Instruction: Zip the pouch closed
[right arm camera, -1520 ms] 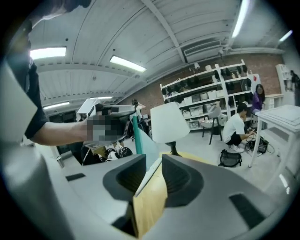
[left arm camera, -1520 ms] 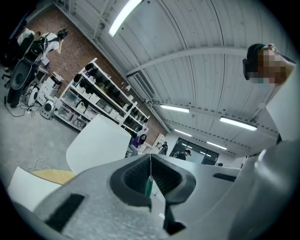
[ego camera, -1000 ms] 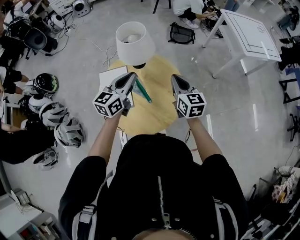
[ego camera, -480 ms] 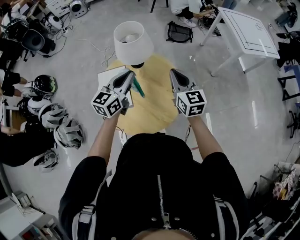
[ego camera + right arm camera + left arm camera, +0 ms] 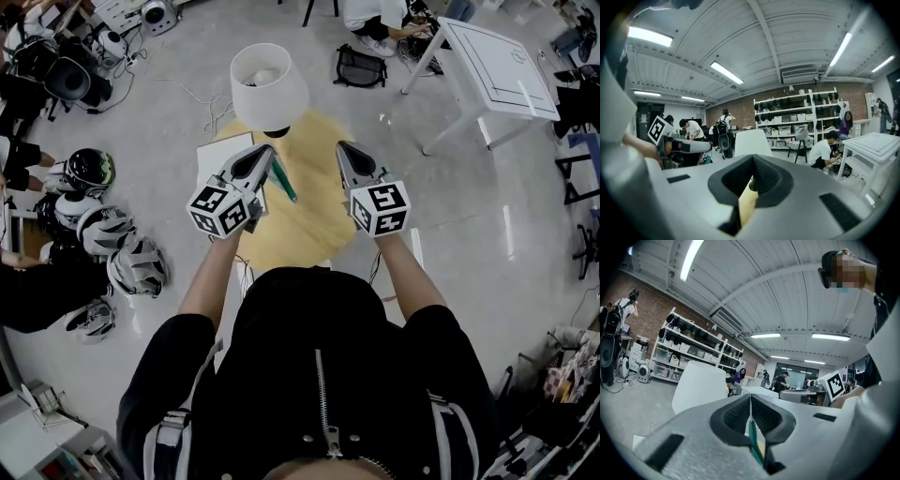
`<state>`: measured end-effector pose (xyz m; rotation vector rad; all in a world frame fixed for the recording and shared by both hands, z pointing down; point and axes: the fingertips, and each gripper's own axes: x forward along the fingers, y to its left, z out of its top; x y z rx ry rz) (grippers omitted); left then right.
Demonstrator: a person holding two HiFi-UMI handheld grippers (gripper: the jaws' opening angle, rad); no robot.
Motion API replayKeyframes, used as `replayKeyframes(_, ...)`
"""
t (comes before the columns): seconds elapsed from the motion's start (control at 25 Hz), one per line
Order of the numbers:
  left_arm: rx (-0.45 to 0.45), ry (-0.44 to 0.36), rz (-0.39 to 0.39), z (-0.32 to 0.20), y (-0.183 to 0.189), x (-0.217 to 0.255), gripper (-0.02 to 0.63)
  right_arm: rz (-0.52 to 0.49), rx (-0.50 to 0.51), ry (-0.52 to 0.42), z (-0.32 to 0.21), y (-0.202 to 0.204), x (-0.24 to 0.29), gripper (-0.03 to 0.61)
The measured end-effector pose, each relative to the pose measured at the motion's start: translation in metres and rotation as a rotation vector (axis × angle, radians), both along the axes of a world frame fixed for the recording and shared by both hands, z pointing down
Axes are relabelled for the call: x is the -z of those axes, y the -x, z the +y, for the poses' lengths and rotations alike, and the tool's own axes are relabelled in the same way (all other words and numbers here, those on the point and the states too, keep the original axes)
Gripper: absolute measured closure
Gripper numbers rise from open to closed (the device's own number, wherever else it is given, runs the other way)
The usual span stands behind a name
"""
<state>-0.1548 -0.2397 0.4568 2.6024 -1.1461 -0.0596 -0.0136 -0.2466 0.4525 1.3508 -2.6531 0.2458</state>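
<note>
A thin green pouch (image 5: 282,179) hangs edge-on above the round yellow table (image 5: 314,220). My left gripper (image 5: 267,150) is shut on its upper end. In the left gripper view the pouch (image 5: 755,445) shows as a green strip pinched between the closed jaws of the left gripper (image 5: 750,397). My right gripper (image 5: 341,146) hovers a little to the right of the pouch, apart from it. It is shut with nothing in it. In the right gripper view, only the yellow table top shows through the gap behind the tips of the right gripper (image 5: 752,158).
A white lamp shade (image 5: 269,86) stands at the table's far edge, and a white sheet (image 5: 221,155) lies at its left. Several helmets (image 5: 108,230) lie on the floor to the left. A white table (image 5: 497,70), a black bag (image 5: 364,67) and seated people are farther off.
My right gripper has risen slightly and rolled a little. The left gripper stays where it was, still clamped on the green pouch.
</note>
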Motion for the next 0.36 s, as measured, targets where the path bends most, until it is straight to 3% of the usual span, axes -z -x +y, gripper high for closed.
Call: replayKeyframes(0.36,-0.002,0.0,-0.004,-0.0005,0.0009,0.0021,0.606,0.002,0.015,0.005,-0.0006,0.0069,0.0033,0.575)
